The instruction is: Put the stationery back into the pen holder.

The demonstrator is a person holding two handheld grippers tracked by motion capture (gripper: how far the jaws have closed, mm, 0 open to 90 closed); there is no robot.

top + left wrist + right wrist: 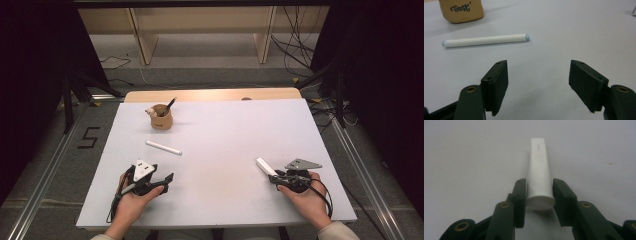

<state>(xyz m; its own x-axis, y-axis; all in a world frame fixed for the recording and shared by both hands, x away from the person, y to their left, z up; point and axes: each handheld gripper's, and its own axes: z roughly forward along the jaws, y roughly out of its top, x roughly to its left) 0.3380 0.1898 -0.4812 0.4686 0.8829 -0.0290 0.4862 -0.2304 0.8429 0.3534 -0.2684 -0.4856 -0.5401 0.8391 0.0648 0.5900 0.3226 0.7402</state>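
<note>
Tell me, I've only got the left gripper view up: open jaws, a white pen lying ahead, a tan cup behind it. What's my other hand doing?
Observer: The right gripper is shut on a white tube, clamped near its capped end.
Operator: Is that tube lifted or on the table?
Observer: Cannot tell; in the high view it angles up-left from the jaws, low over the white board.
Operator: Anything in the tan cup?
Observer: Yes, the cup holds a dark-handled tool and a pale item, standing up out of it.
Operator: And the pen?
Observer: The white pen lies between the cup and the left gripper.
</note>
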